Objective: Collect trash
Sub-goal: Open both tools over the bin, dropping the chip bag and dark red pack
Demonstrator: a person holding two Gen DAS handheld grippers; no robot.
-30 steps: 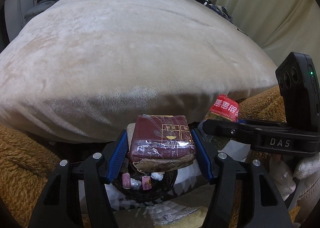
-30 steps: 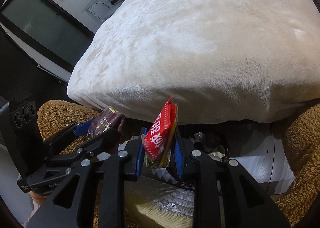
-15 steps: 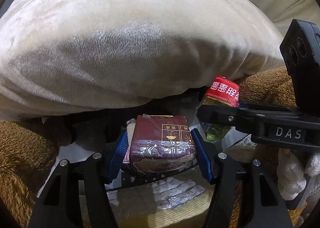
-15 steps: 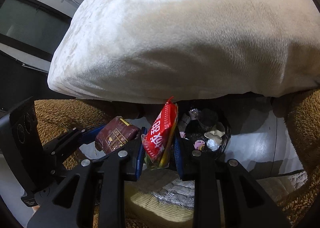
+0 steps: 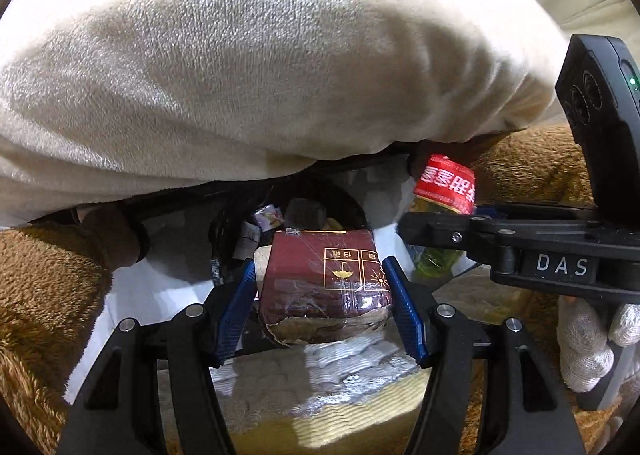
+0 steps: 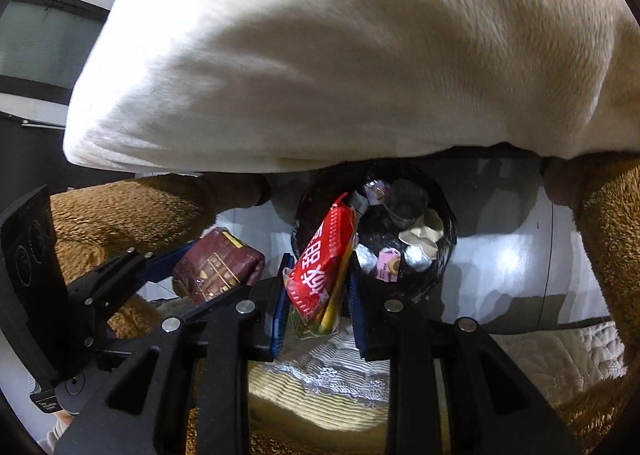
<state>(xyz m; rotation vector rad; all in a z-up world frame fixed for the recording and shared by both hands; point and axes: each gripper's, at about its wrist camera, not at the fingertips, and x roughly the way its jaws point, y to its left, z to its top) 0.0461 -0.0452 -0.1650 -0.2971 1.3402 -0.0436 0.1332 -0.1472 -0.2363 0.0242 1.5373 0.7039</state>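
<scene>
Both of your grippers have dropped closer to the black bin point(image 6: 436, 255) since a moment ago, and the cream blanket point(image 5: 260, 67) now fills the upper view. Your left gripper point(image 5: 324, 295) is clamped on the maroon packet point(image 5: 326, 275), held just short of the bin's rim. Your right gripper point(image 6: 318, 303) pinches the red snack wrapper point(image 6: 320, 255), its top leaning over the bin's near edge. Inside the bin lie small wrappers point(image 6: 388, 269) and a dark cup point(image 6: 406, 201). Brown fleece point(image 6: 132, 207) flanks the white floor point(image 6: 504, 267).
</scene>
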